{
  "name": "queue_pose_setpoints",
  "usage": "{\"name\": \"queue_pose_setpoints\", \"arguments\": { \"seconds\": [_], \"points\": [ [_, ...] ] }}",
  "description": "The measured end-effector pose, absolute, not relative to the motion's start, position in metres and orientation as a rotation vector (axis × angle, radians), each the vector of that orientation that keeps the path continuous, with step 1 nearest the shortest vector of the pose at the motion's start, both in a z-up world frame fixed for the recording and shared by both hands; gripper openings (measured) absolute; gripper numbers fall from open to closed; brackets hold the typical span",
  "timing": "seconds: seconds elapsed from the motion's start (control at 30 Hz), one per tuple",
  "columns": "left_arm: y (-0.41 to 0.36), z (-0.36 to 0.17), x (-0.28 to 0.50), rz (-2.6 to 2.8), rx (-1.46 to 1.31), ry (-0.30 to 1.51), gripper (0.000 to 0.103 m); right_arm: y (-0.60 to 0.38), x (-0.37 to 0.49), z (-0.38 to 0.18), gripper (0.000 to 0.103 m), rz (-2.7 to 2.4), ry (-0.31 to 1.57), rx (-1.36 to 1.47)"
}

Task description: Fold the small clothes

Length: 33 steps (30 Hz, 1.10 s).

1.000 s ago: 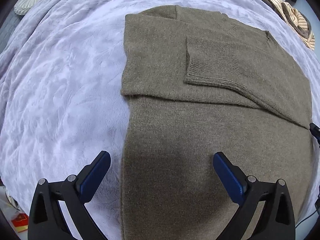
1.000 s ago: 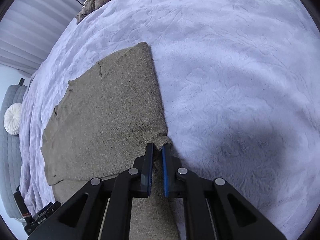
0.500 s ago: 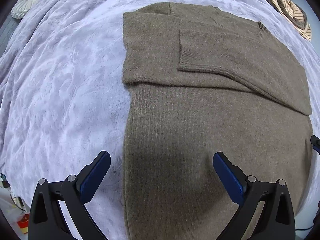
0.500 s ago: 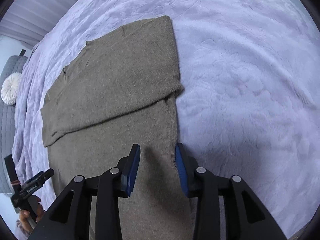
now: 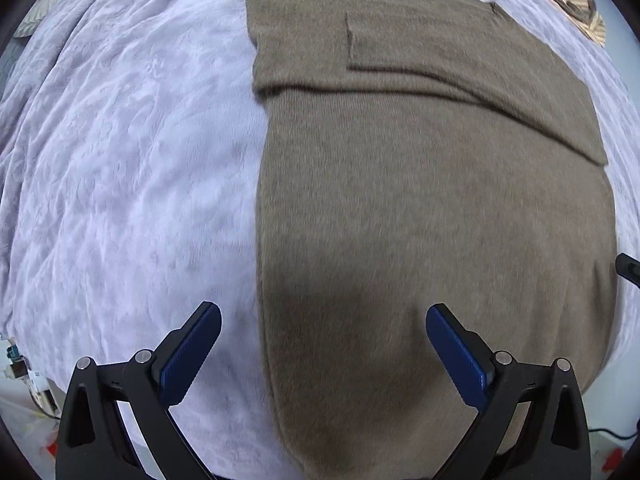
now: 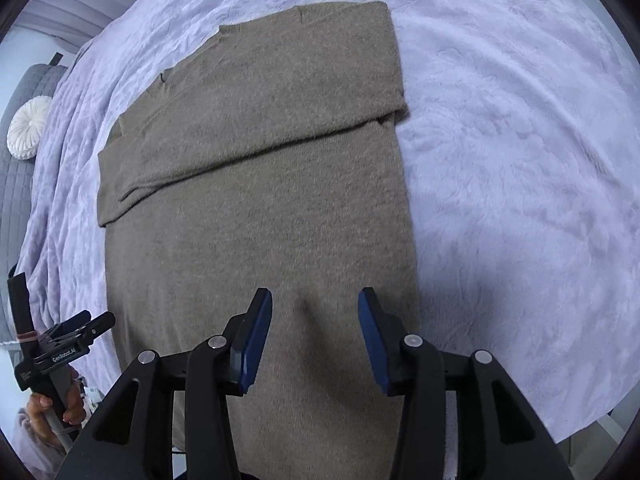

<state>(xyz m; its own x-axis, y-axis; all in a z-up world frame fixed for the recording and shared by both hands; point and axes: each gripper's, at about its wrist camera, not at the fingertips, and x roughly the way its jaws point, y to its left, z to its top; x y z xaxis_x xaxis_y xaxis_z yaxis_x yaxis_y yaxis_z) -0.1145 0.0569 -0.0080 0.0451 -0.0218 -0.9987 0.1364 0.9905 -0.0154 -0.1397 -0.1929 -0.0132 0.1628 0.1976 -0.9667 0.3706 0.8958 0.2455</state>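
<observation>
An olive-brown knit sweater (image 5: 420, 184) lies flat on a lilac plush blanket (image 5: 120, 168), both sleeves folded across its far part. It also shows in the right wrist view (image 6: 260, 200). My left gripper (image 5: 322, 320) is open and empty, hovering over the sweater's near left edge. My right gripper (image 6: 316, 308) is open and empty over the sweater's near right part, close to its right edge. The left gripper shows at the lower left of the right wrist view (image 6: 68, 344), held by a hand.
The blanket (image 6: 520, 160) spreads wide on both sides of the sweater. A round white cushion (image 6: 26, 132) lies far left by a grey quilted headboard. A striped garment (image 5: 576, 4) lies at the far right corner. Small clutter sits off the bed edge (image 5: 24, 376).
My right gripper let go of the folded sleeve's corner, opened, and pulled back toward the sweater's near part. My left gripper drew back too, staying open.
</observation>
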Motion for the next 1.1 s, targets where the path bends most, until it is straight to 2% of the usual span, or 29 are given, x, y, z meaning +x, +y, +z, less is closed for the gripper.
{"name": "queue_pose_setpoints", "arguments": {
  "seconds": [0.33, 0.47, 0.8, 0.87, 0.9, 0.93, 0.97, 1.0, 1.03, 1.07, 1.1],
  "points": [
    [0.066, -0.011, -0.19, -0.246, 0.125, 1.644, 0.103, -0.177, -0.186, -0.023, 0.048, -0.035, 1.519, 0.519],
    [0.077, -0.019, -0.218, -0.334, 0.077, 1.717, 0.103, -0.174, -0.208, -0.031, 0.054, 0.058, 1.596, 0.533],
    [0.075, -0.044, -0.271, -0.431, -0.015, 1.822, 0.102, -0.18, -0.271, -0.058, 0.054, 0.103, 1.729, 0.624],
    [0.073, -0.05, -0.272, -0.432, -0.013, 1.832, 0.084, -0.177, -0.275, -0.07, 0.054, 0.086, 1.719, 0.648],
    [0.072, -0.051, -0.273, -0.433, -0.015, 1.839, 0.08, -0.177, -0.276, -0.076, 0.054, 0.084, 1.711, 0.664],
    [0.073, -0.052, -0.275, -0.438, -0.021, 1.842, 0.067, -0.175, -0.276, -0.081, 0.054, 0.09, 1.701, 0.692],
    [0.074, -0.053, -0.274, -0.445, -0.024, 1.843, 0.045, -0.174, -0.275, -0.084, 0.054, 0.101, 1.698, 0.718],
    [0.076, -0.058, -0.272, -0.453, -0.029, 1.847, 0.034, -0.173, -0.275, -0.085, 0.045, 0.113, 1.696, 0.746],
    [0.079, -0.057, -0.274, -0.472, -0.058, 1.854, 0.016, -0.171, -0.275, -0.085, 0.033, 0.126, 1.692, 0.772],
    [0.096, -0.052, -0.268, -0.493, -0.1, 1.861, 0.012, -0.171, -0.275, -0.083, 0.009, 0.131, 1.688, 0.782],
    [0.099, -0.048, -0.269, -0.503, -0.131, 1.858, 0.012, -0.171, -0.275, -0.079, 0.009, 0.144, 1.671, 0.808]
  ]
}}
